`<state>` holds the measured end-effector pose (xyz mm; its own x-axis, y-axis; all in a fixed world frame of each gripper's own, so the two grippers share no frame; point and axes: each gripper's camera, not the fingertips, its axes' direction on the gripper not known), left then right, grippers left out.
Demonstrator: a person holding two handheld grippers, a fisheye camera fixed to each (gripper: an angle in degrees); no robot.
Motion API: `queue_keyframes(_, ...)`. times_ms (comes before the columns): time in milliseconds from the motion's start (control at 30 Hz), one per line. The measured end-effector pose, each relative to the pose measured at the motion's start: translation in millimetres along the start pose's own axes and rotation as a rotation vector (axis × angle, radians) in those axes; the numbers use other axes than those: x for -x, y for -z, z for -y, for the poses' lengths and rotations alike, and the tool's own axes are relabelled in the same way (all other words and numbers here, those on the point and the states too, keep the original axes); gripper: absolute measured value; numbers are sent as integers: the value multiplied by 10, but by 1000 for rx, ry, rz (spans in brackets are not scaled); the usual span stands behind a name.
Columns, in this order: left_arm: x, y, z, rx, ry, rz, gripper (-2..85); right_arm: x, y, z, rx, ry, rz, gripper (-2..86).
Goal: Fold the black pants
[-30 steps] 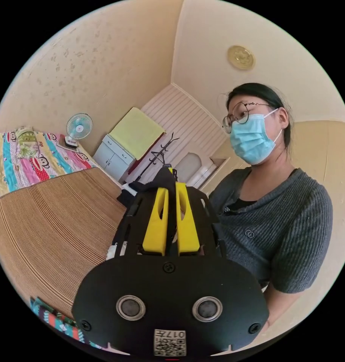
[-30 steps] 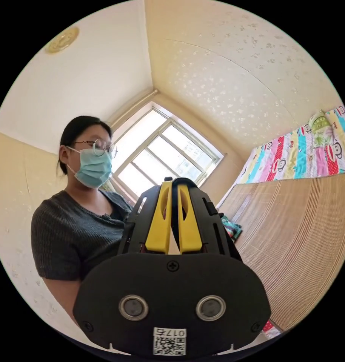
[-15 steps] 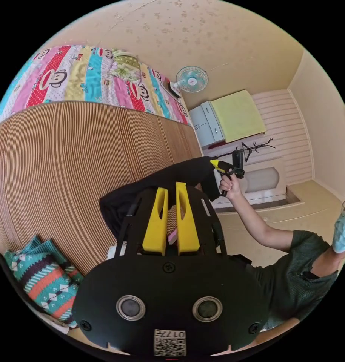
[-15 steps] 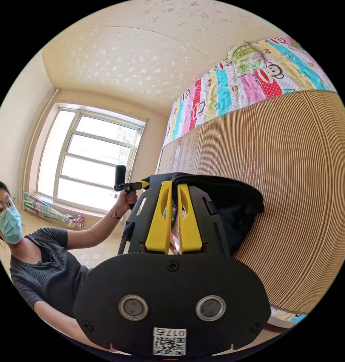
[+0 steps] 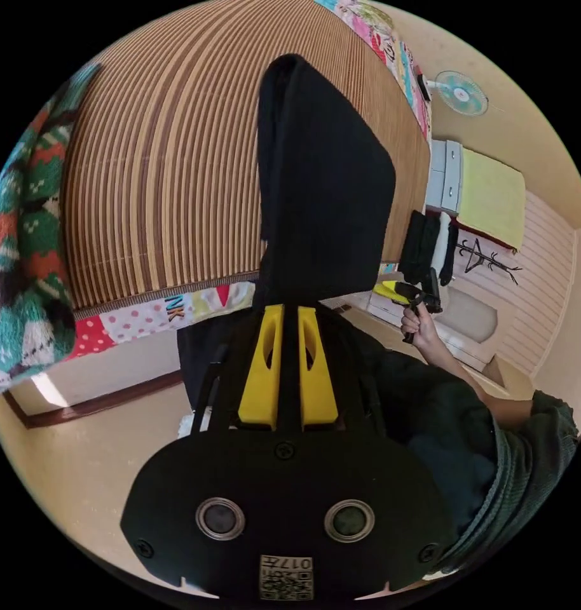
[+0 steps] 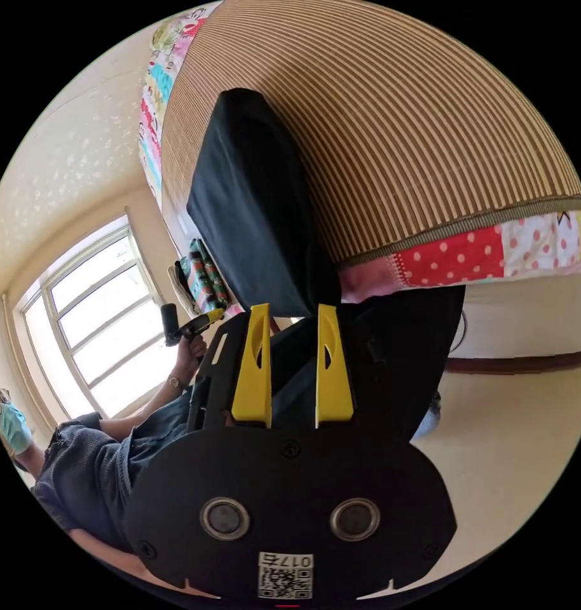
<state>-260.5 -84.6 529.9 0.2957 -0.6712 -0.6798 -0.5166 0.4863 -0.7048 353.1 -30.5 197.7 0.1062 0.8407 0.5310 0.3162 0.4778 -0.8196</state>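
The black pants (image 5: 322,184) lie stretched over the striped bamboo mat (image 5: 163,165) on the bed, and their near end hangs over the bed's edge. My left gripper (image 5: 287,312) is shut on that near end, with dark cloth in the narrow slit between its yellow jaws. In the right gripper view the pants (image 6: 259,203) run across the mat (image 6: 398,127) toward my right gripper (image 6: 293,311), whose jaws stand apart, open, just off the hanging cloth. A hand holds the right gripper (image 5: 408,293) at the side in the left gripper view, and the left gripper (image 6: 198,323) appears in the right gripper view.
A knitted patterned blanket (image 5: 23,254) lies at one end of the mat. The patchwork bed side (image 6: 468,257) drops to a beige floor (image 6: 526,445). A fan (image 5: 461,93), a grey cabinet (image 5: 444,178), a coat rack (image 5: 487,257) and a window (image 6: 93,305) line the walls. The person's torso (image 5: 494,445) is close.
Both cameras have swung down from the person to the bed. The pants, held bunched in the air, now lie spread over the mat. The right jaws have opened.
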Motion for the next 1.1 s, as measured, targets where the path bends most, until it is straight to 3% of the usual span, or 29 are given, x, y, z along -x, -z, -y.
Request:
queue_keyframes(133,154,370,473,-117,-67,-5,108,355,299,437,-84,71,-70,132)
queue_keyframes(400,596,27,1735,-25,-103,-11,141,582,-193,1381,67,138,-94,180)
queue_keyframes(500,630,-172,1840,28,-121,70,140,643,-375,1435,100,142,-57,159)
queue_keyframes(667,770,-142,1778,-46,-40,127,129,552,-556,1320,103,34,83,119)
queue_keyframes(800,1063,-44,1782,-45,33,18,85,566,-476,1164,116,56,169,95)
queue_keyframes(933,980,-147,1791,19,23,27,72,594,-177,1021,149,94,162,83)
queue_keyframes(1100,330,-899,1938,76,0,117,67,342,569,1009,154,116,107,76)
